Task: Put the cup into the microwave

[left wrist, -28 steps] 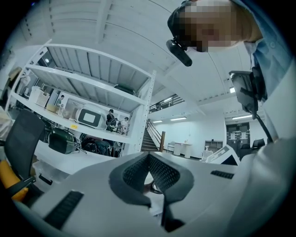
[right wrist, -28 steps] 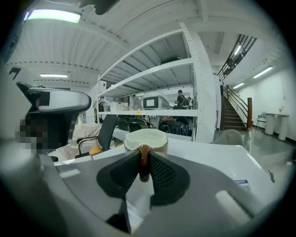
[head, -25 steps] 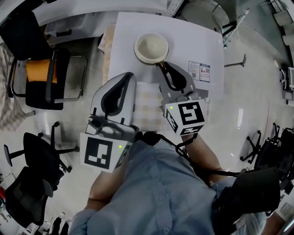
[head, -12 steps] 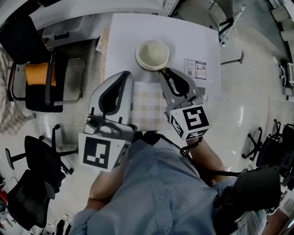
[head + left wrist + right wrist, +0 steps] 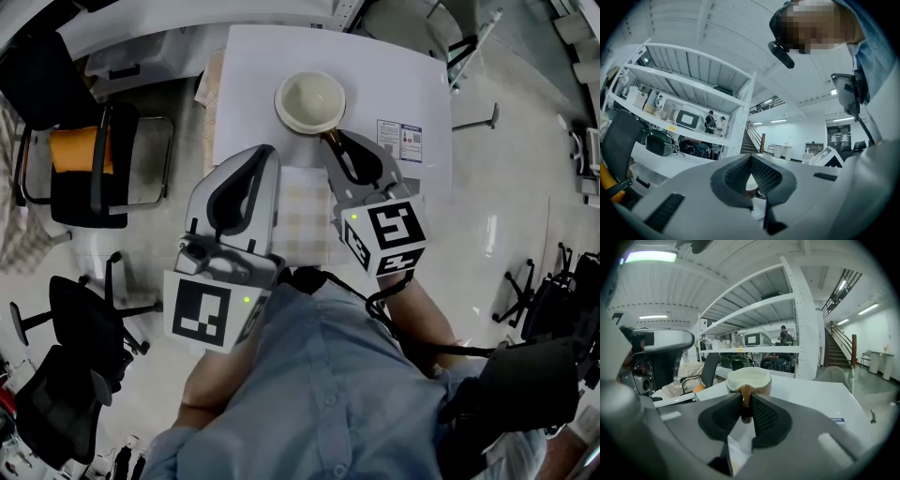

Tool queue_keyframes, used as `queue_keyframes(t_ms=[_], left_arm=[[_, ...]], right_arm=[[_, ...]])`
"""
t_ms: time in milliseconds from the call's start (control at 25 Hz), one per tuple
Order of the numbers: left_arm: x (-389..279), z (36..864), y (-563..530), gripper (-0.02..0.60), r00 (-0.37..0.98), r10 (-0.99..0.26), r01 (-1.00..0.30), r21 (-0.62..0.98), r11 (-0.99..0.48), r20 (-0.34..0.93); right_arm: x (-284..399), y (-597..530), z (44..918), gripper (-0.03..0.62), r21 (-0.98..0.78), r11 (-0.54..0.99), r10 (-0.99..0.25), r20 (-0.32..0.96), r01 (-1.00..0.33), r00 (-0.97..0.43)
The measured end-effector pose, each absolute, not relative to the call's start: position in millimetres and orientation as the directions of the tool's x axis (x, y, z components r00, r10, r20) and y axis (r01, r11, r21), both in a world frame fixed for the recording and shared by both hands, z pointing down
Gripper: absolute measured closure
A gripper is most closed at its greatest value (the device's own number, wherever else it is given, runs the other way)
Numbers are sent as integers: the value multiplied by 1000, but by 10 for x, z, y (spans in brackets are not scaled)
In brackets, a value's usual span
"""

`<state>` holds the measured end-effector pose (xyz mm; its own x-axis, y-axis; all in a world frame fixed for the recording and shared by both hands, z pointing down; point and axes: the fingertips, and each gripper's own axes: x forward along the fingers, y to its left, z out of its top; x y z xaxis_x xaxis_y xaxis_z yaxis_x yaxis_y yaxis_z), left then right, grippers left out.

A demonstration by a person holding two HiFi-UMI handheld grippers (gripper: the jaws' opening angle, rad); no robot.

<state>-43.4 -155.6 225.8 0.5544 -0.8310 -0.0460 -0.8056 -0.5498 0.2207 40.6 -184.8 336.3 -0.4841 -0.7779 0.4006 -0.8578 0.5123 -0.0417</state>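
Observation:
A cup [image 5: 309,101] with a cream inside and a brown handle [image 5: 328,139] stands on a white table [image 5: 394,84]. My right gripper [image 5: 331,141] is shut on that handle. In the right gripper view the handle [image 5: 746,401] sits pinched between the dark pads [image 5: 764,416], with the cup [image 5: 749,379] just beyond them. My left gripper [image 5: 265,152] hovers to the left of the cup, apart from it. Its jaws look closed with nothing held, and the left gripper view shows its pads [image 5: 764,176] almost meeting. No microwave shows clearly in any view.
A pale checked mat [image 5: 302,214] lies on the table under both grippers, and a printed label [image 5: 405,141] is stuck at the right. A chair with an orange cushion [image 5: 89,150] and a black office chair [image 5: 84,314] stand left. White shelving [image 5: 797,333] rises behind the table.

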Motion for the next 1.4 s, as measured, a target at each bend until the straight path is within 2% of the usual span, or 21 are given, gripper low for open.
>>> queue_keyframes(t_ms=[200, 360, 520, 720, 840, 920, 1160, 1200, 1280, 1400], left_arm=[[-492, 2377, -1544, 577, 553, -833, -816, 204, -540, 6], [-510, 2296, -1600, 577, 539, -842, -819, 213, -532, -30], [-485, 2275, -1627, 577, 534, -845, -819, 224, -528, -41], [-396, 2276, -1601, 577, 549, -835, -810, 223, -542, -35], [-359, 2310, -1585, 577, 558, -829, -805, 222, -550, -29], [-337, 2291, -1585, 577, 558, -828, -801, 230, -553, -47], [-333, 2389, -1569, 577, 566, -824, -802, 226, -553, -6], [-325, 2400, -1565, 577, 568, -823, -802, 225, -554, -2], [-308, 2420, -1559, 577, 576, -817, -797, 227, -560, 6], [-330, 2431, -1577, 577, 575, -818, -799, 226, -558, 13]], right_arm=[[491, -1799, 3302, 535, -31, 519, -804, 323, -854, -500], [514, -1733, 3212, 536, -17, 538, -810, 265, -843, -523], [510, -1734, 3225, 536, -8, 547, -805, 271, -837, -529], [576, -1666, 3357, 533, -27, 527, -799, 327, -850, -505], [569, -1662, 3398, 524, -22, 542, -764, 402, -840, -504], [545, -1659, 3423, 433, -41, 557, -726, 462, -830, -510], [524, -1736, 3467, 425, -90, 530, -684, 543, -843, -488], [523, -1748, 3496, 429, -87, 527, -682, 550, -846, -481], [518, -1774, 3505, 536, -49, 529, -702, 536, -847, -470], [511, -1789, 3452, 545, -9, 542, -737, 475, -840, -481]])
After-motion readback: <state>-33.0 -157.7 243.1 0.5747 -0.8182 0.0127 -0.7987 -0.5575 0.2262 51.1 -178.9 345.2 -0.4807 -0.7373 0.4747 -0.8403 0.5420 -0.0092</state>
